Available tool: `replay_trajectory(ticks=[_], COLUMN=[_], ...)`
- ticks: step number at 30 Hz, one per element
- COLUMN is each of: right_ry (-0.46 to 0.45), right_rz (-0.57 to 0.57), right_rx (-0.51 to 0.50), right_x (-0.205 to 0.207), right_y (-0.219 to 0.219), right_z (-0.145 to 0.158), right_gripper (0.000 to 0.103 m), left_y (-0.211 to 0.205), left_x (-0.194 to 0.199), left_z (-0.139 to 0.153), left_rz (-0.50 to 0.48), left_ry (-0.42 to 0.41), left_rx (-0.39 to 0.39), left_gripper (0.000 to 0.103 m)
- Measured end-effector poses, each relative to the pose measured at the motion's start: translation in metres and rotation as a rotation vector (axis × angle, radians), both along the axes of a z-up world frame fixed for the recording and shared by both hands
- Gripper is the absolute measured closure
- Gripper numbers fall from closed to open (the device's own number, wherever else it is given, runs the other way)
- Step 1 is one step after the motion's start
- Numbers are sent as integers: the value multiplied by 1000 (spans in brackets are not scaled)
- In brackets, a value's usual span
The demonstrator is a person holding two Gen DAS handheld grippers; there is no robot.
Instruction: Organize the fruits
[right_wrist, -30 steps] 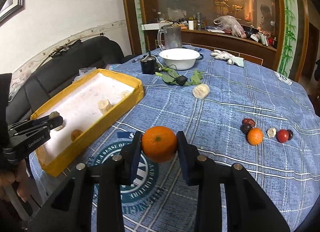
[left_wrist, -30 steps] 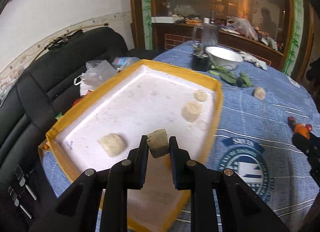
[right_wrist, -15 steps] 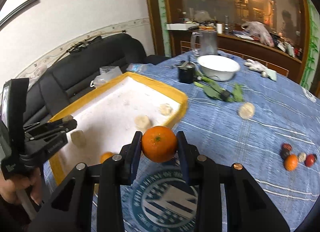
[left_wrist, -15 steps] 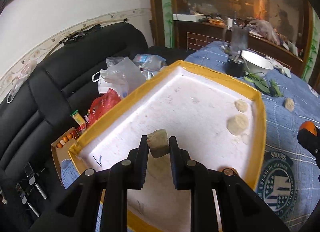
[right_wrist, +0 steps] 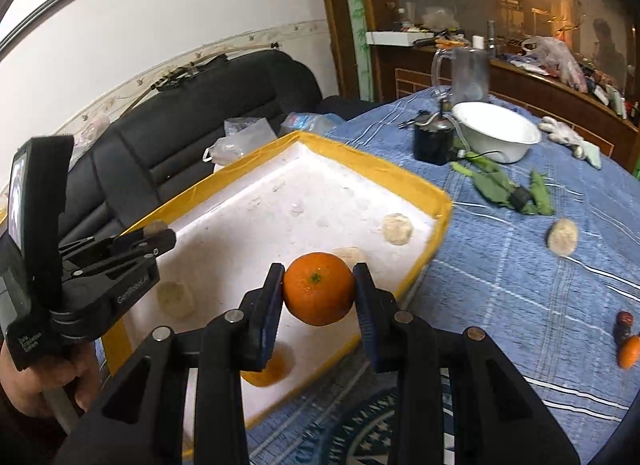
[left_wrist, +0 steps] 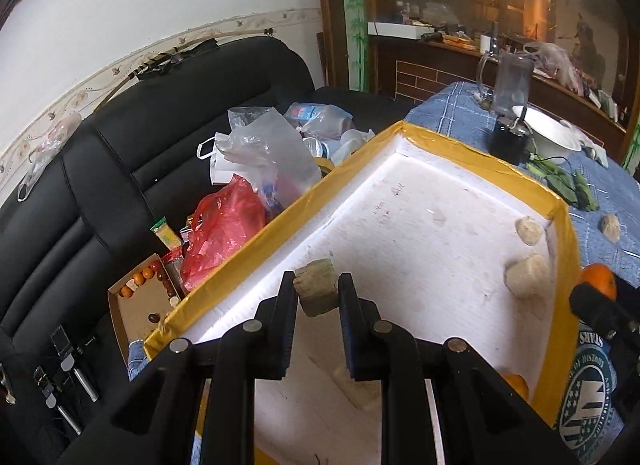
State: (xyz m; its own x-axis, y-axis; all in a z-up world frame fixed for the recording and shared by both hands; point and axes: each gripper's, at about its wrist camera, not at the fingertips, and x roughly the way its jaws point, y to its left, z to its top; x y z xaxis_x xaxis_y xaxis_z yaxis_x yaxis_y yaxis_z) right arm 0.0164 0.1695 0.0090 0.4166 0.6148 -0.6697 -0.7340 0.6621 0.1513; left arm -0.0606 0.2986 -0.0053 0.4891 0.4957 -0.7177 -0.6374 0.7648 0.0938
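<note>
Carrying both loads in over the foam tray (right_wrist: 372, 169): your right tool (right_wrist: 319, 289) pinches a mandarin (right_wrist: 319, 289) above the tray's near edge, where a second ago it hung over the blue worktop (right_wrist: 520, 273) cloth. Your left tool (left_wrist: 316, 293) pinches a pale cut fruit chunk (left_wrist: 315, 287) and has swung toward the tray's sofa-side wall. Judgement: both items are placed for release. Already in the tray: three pale pieces and one mandarin (right_wrist: 266, 369). Left on the worktop: one pale piece (right_wrist: 563, 237) and a small fruit cluster (right_wrist: 626, 339) at far right.
</note>
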Motion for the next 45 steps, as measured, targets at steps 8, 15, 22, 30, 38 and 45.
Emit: replay_trajectory(ticks=[8, 15, 22, 30, 38, 45], right_ry=[56, 37, 13, 21, 29, 19], right_rz=[63, 68, 81, 50, -50, -103], right_rx=[-66, -154, -228, -188, -95, -135], right_x=[-2, -5, -11, 0, 48, 64], right_y=[29, 21, -2, -36, -9, 4], right_z=[-31, -41, -41, -30, -16, -28], right_gripper=[66, 66, 66, 66, 66, 22], left_y=[5, -6, -28, -47, -38, -36], left_x=[1, -1, -17, -19, -18, -25], left_z=[-10, -19, -19, -19, -17, -13], left_rz=[12, 1, -6, -36, -13, -20], left_ry=[38, 78, 86, 91, 96, 71], left_rx=[-1, -6, -15, -26, -14, 1], left_gripper=[84, 84, 84, 84, 83, 54])
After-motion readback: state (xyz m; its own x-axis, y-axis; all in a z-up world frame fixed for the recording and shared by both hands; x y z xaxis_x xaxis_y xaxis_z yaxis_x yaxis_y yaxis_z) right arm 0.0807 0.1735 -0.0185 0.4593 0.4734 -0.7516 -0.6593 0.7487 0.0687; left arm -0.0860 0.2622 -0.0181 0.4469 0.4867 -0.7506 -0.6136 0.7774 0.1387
